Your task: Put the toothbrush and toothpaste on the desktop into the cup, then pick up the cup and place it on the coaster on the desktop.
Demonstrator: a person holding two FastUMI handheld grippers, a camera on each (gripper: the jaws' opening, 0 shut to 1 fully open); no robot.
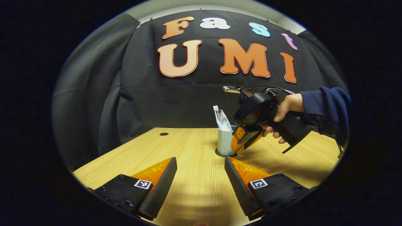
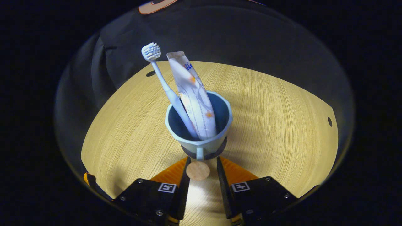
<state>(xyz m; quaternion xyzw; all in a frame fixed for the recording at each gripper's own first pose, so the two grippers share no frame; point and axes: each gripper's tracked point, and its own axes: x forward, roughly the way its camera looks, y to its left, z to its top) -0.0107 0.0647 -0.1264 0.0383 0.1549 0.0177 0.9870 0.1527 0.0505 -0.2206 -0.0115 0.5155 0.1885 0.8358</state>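
A pale blue cup [image 2: 204, 142] stands on a dark round coaster [image 2: 222, 150] on the wooden desktop [image 2: 125, 131]. A light blue toothbrush [image 2: 163, 84] and a white toothpaste tube [image 2: 193, 94] lean upright inside it. My right gripper [image 2: 202, 160] is open, its fingers on either side of the cup's thin handle [image 2: 200, 153] without pressing on it. A round tan disc [image 2: 198, 171] shows between those fingers. In the left gripper view the cup [image 1: 223, 142] sits on the coaster [image 1: 219, 153], with the right gripper [image 1: 246, 139] against its right side. My left gripper [image 1: 200, 163] hangs open and empty above the desk.
A hand in a dark blue sleeve [image 1: 323, 106] holds the right gripper. Small dark holes [image 1: 163, 134] [image 2: 329, 121] mark the desk's far corners. Black cloth walls the booth behind the desk. Bare wood lies left of the cup.
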